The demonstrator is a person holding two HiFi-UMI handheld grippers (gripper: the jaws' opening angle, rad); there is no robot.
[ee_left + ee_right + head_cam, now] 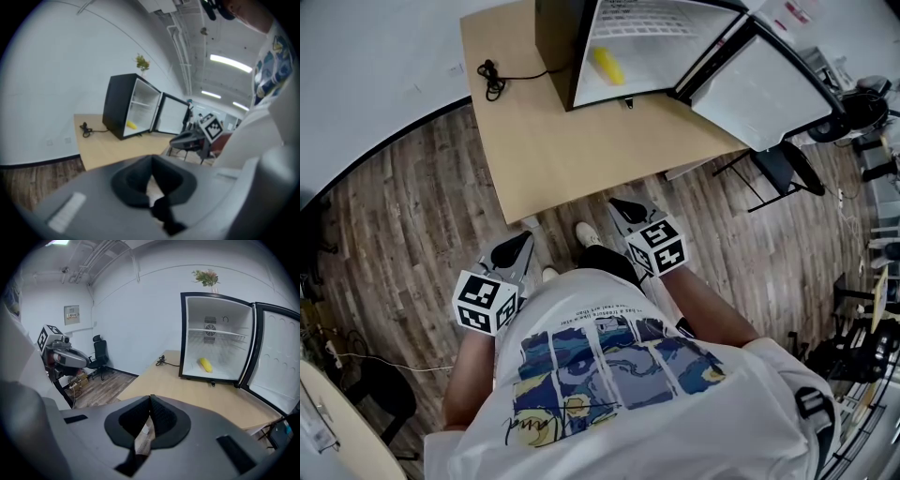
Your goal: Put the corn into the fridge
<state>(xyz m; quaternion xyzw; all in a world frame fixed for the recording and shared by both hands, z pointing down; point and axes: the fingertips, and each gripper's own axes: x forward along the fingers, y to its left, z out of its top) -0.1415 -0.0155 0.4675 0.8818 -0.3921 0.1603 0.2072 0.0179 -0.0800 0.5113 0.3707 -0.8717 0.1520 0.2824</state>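
One stubby yellow corn (607, 66) lies aslant on the floor of the open black fridge (553, 47), at the table's (562, 159) far edge. The left gripper (523, 240) and right gripper (621, 206) hang off the near edge, jaws pressed together on nothing.

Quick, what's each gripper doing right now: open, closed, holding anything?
Left gripper: closed, holding nothing.
Right gripper: closed, holding nothing.
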